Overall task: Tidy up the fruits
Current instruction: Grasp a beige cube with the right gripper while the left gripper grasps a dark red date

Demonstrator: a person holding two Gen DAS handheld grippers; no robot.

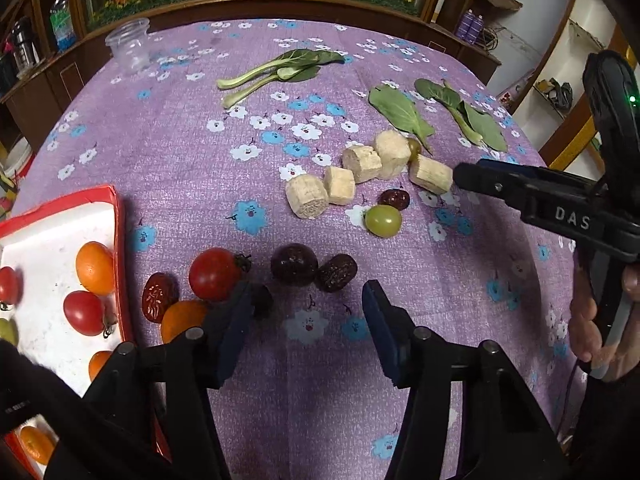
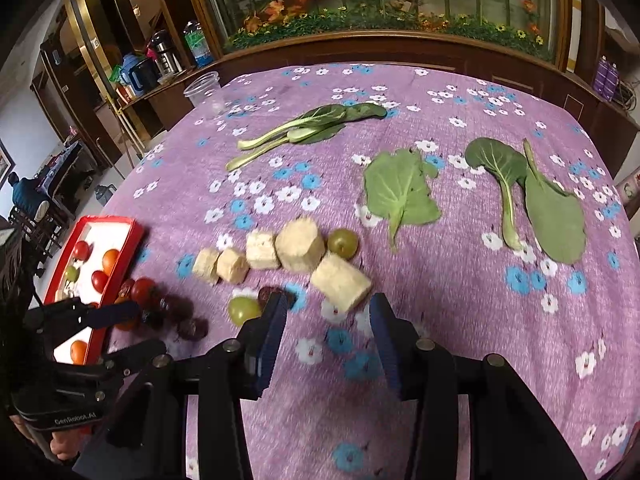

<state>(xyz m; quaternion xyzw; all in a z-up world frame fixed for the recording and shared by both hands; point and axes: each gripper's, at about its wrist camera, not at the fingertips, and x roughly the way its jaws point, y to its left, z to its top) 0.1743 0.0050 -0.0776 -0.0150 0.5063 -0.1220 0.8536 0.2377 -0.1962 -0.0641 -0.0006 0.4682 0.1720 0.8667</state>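
Observation:
A red-rimmed white tray at the left holds several small tomatoes and oranges; it also shows in the right wrist view. Loose fruit lies beside it: a red tomato, an orange, dark dates, a green grape. My left gripper is open and empty, just short of the dates. My right gripper is open and empty, its tips right behind a pale cut chunk. It shows in the left wrist view beside that chunk.
Several more pale chunks lie in a row mid-table with a second grape. Green leaves and bok choy stalks lie further back. A clear plastic cup stands at the far left edge.

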